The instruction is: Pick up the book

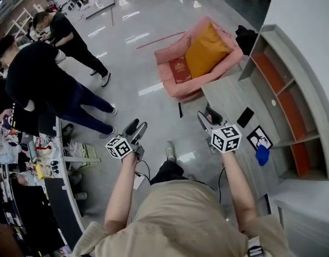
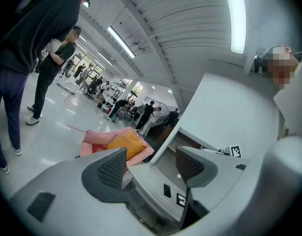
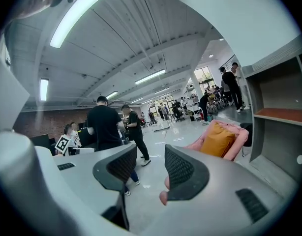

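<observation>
your left gripper (image 1: pixel 135 127) and right gripper (image 1: pixel 208 116), both released and empty, hang well short of the red book (image 1: pixel 180 69) on the armchair (image 1: pixel 165 77) (beside a cushion (image 1: pixel 206 50)); step closer first.

Glossy grey floor (image 1: pixel 137 52) lies open up to the pink upholstered armchair (image 1: pixel 187 90); a grey counter (image 1: pixel 229 98) borders its right.
</observation>
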The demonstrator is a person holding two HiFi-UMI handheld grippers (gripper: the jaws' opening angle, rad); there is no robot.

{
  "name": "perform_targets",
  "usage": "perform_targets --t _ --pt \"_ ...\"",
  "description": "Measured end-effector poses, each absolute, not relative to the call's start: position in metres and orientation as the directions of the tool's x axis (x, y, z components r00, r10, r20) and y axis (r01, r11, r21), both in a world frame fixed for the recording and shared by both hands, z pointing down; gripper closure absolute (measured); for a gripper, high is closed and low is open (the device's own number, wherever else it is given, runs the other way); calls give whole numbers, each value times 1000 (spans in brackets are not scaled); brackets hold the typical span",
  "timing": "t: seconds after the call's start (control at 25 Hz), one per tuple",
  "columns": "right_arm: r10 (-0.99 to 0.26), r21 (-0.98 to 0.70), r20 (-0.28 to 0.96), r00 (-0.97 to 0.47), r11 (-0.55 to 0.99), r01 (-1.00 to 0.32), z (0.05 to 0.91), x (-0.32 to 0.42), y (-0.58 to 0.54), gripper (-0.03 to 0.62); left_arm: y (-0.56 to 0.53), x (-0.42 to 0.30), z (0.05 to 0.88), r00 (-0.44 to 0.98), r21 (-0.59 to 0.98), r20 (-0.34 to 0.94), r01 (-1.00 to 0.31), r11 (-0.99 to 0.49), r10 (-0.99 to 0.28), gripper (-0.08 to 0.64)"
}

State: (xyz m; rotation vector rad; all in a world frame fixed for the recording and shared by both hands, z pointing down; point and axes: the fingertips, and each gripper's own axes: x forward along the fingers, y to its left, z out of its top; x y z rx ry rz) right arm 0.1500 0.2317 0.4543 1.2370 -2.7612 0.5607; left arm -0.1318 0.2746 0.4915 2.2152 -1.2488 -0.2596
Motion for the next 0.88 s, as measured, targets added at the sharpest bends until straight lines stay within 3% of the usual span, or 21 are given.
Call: perform_targets --t 0.88 --pt "-780 -235 283 -558 507 -829 466 54 -7 425 1 -226 529 689 678 81 -568 -467 -720 238"
